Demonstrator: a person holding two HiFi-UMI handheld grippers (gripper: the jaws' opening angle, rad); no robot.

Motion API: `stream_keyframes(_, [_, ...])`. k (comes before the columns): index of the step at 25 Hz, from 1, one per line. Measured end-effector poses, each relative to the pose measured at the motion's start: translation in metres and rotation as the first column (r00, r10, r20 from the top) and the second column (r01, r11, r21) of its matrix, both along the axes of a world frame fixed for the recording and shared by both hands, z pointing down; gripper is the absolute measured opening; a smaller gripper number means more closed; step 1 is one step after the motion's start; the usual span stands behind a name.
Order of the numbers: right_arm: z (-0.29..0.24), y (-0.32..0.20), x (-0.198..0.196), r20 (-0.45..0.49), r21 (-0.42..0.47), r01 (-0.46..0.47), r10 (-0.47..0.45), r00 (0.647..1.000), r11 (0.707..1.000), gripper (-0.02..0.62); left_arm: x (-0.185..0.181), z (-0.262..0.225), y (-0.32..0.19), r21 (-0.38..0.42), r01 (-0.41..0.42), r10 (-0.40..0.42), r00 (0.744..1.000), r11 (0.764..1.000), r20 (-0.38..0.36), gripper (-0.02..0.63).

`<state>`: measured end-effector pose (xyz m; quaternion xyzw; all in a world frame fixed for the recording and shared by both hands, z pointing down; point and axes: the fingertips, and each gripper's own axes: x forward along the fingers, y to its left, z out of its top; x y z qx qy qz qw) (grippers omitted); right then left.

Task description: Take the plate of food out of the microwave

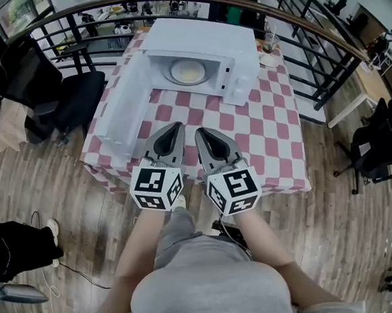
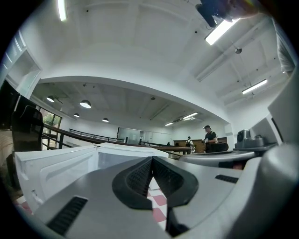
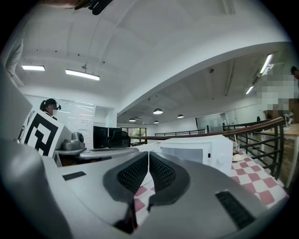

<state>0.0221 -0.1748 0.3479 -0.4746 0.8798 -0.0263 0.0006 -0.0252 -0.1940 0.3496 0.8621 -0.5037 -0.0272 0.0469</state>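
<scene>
Before the open white boxy microwave, our left tool and right tool are both shut and empty; we should open them, then approach its round pale plate of food level.

We see a white microwave with a white door, and in it a pale plate of yellowish food, all on a tablecloth of dusky red and white checks. Our left gripper and right gripper are grey with black ribbed pads, and each bears a cube of black-and-white square markers. Round the table lie a brown wood-grain floor, a black chair and black railings under a brown handrail.
</scene>
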Motion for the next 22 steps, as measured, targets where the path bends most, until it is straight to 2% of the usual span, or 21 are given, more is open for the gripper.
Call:
stream_keyframes(7, [0.015,-0.047,-0.001,-0.003,-0.047,-0.032,0.032,0.999,0.998,0.028,-0.003,0.008,-0.048,-0.012,-0.029,0.029,1.000,0.999,-0.004,0.003])
stream_keyframes(14, [0.031,-0.082,-0.010,-0.031,-0.097,-0.014,0.011,0.999,0.995,0.039,-0.007,0.019,-0.090,-0.041,-0.053,0.053,0.999,0.998,-0.014,0.003])
stream_keyframes(16, [0.034,-0.092,-0.013,-0.023,-0.110,-0.007,0.004,1.000,0.994,0.162,-0.007,0.022,-0.101,-0.049,-0.060,0.059,0.998,0.997,-0.016,0.003])
stream_keyframes(19, [0.036,-0.105,-0.012,-0.014,-0.111,-0.019,0.017,1.000,0.994,0.253,-0.007,0.028,-0.116,-0.060,-0.069,0.068,0.997,0.996,-0.021,0.003])
stream_keyframes(22, [0.033,-0.121,-0.007,0.032,-0.081,-0.044,0.047,0.998,0.996,0.292,-0.009,0.033,-0.130,-0.069,-0.078,0.076,0.997,0.995,-0.022,0.003])
